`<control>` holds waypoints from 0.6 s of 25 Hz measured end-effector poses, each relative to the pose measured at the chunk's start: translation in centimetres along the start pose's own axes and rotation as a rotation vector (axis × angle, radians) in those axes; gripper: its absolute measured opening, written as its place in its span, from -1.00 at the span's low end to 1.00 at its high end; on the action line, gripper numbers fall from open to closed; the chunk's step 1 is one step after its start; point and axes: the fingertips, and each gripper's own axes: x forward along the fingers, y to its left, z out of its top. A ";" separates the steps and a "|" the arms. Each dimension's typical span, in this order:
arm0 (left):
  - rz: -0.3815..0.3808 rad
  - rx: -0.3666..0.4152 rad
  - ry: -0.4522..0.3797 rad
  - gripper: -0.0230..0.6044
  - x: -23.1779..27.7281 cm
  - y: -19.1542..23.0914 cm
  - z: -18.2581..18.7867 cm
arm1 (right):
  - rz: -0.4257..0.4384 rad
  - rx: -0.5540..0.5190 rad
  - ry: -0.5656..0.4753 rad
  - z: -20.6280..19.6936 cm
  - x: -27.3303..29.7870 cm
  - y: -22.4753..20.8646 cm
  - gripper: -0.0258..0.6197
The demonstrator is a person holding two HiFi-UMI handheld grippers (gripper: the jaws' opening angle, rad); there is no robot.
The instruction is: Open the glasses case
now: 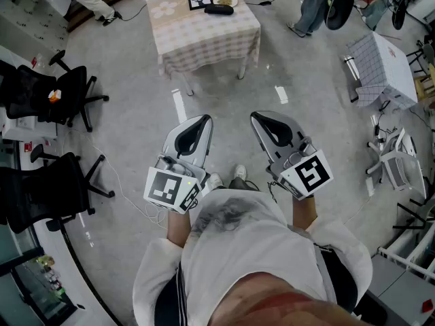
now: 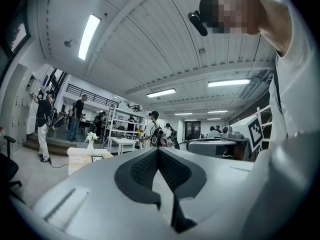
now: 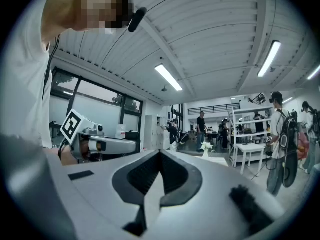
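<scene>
Facing one table (image 1: 204, 38): left tongs (image 1: 202, 120), right tongs (image 1: 257, 117), both closed.

I see an open lab-style workspace: black office chairs (image 1: 66, 88) at frame left, white shelving racks (image 3: 249, 115), ceiling strip lights (image 3: 167, 77), bare grey floor (image 1: 136, 124).

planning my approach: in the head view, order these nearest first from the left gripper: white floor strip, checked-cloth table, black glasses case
1. White tape strip on the grey floor, just ahead of the left gripper.
2. Table under a pale checked cloth, farther ahead.
3. Black oblong glasses case, on that table's far half.
</scene>
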 end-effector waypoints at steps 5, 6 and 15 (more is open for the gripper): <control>-0.008 0.003 -0.005 -0.92 0.8 0.5 -0.2 | -0.038 -0.040 0.036 -1.0 0.7 -1.0 -0.87; -0.008 0.003 -0.005 -0.92 1.0 0.5 -0.3 | -0.044 -0.043 0.037 -1.1 0.7 -1.2 -0.87; 0.003 0.015 0.003 -0.92 3.8 -0.1 0.0 | -0.020 -0.023 -0.030 -0.4 -0.1 -4.2 -0.87</control>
